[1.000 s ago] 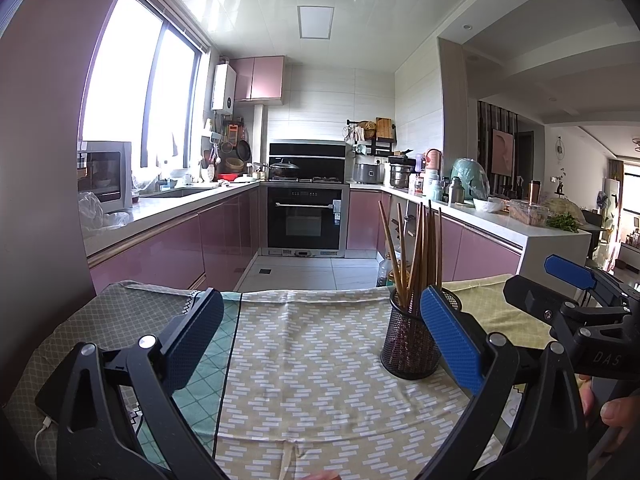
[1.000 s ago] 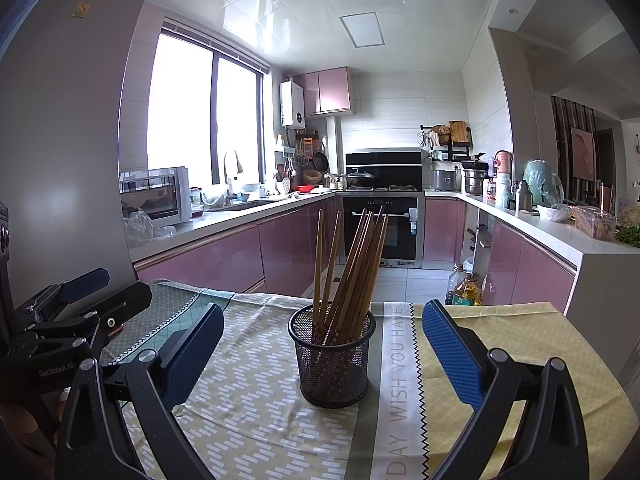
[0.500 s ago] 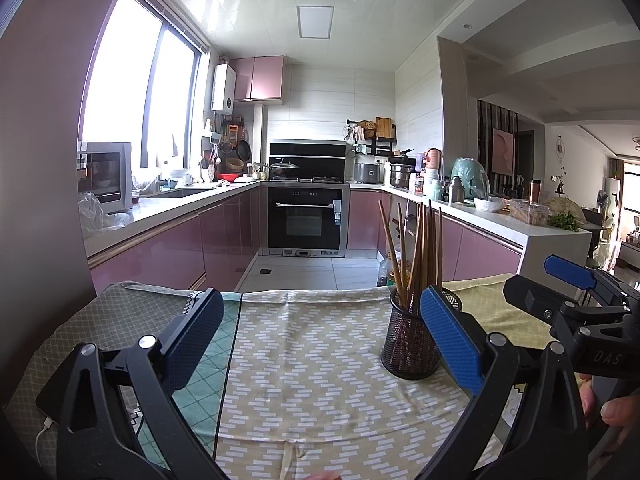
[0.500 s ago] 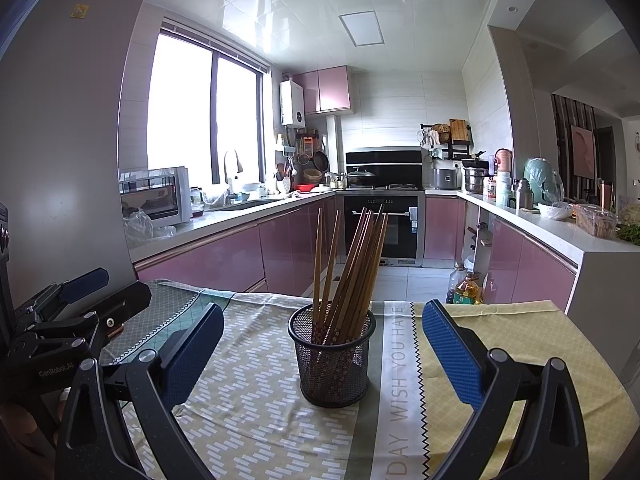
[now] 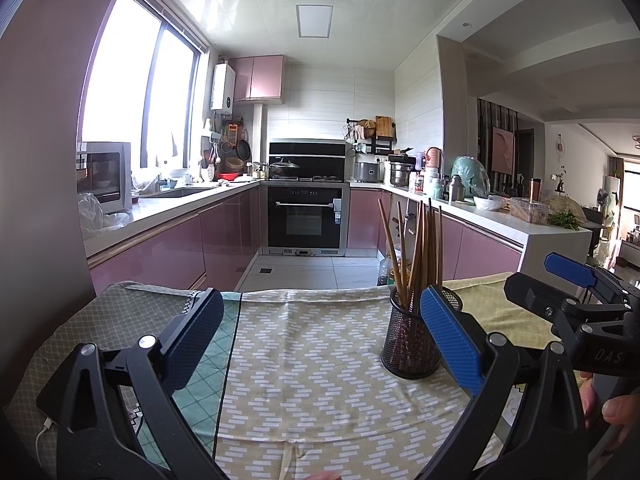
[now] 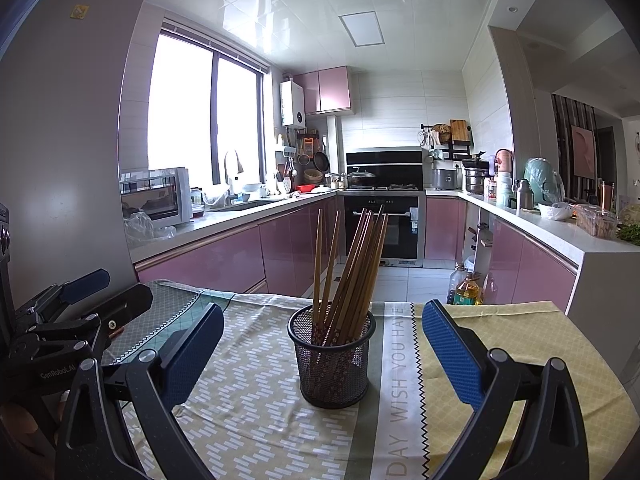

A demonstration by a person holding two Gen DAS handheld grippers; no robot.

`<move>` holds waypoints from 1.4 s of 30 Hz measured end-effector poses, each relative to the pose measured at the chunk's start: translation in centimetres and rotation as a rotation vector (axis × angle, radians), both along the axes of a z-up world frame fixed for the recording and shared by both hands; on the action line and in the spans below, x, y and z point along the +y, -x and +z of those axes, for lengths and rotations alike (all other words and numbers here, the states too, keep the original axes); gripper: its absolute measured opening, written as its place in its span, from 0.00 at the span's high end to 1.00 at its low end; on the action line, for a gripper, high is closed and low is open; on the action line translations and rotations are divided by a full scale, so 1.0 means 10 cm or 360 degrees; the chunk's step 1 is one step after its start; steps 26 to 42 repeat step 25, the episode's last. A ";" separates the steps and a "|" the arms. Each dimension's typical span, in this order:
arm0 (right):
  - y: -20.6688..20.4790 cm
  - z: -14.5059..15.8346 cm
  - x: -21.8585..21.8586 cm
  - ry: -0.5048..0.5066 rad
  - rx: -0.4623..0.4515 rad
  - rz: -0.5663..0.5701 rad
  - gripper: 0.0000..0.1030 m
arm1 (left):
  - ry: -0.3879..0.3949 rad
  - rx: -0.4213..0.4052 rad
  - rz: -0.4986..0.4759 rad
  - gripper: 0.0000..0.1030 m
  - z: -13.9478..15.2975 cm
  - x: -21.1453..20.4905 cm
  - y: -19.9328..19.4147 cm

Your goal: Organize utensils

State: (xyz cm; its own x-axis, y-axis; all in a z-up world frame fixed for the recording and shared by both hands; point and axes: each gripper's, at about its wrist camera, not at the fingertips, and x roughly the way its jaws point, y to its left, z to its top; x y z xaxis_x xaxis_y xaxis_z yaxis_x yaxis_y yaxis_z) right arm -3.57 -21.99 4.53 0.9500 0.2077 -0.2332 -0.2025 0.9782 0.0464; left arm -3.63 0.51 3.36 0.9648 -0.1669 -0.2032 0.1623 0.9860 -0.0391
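Right now both the left gripper (image 5: 320, 332) and right gripper (image 6: 322, 338) gape empty, so a careless reach could topple the mesh holder (image 6: 331, 356) (chopsticks (image 6: 348, 264) lean loosely).

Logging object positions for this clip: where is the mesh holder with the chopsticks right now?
The mesh holder stands upright on the tablecloth, centred between the open right claw in its view, and right of centre in the left wrist view.
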 end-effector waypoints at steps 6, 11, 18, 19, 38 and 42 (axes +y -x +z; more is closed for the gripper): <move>-0.02 0.00 0.00 0.0000 0.0010 0.0004 0.07 | -0.0009 -0.0002 0.0008 0.06 -0.02 0.01 0.00; -0.03 0.00 0.01 -0.0002 0.0010 0.0003 0.07 | -0.0017 -0.0019 0.0024 0.06 -0.02 0.00 0.00; -0.05 -0.01 0.02 0.0002 0.0026 0.0000 0.07 | -0.0032 0.0007 0.0016 0.06 -0.04 -0.01 -0.03; -0.06 -0.02 0.02 0.0005 0.0029 -0.0005 0.07 | -0.0031 0.0024 0.0020 0.06 -0.05 -0.02 -0.04; -0.23 -0.18 -0.26 0.0005 0.0165 -0.0099 0.07 | -0.0044 0.0140 0.0036 0.06 -0.16 0.02 -0.18; -0.23 -0.18 -0.26 0.0005 0.0165 -0.0099 0.07 | -0.0044 0.0140 0.0036 0.06 -0.16 0.02 -0.18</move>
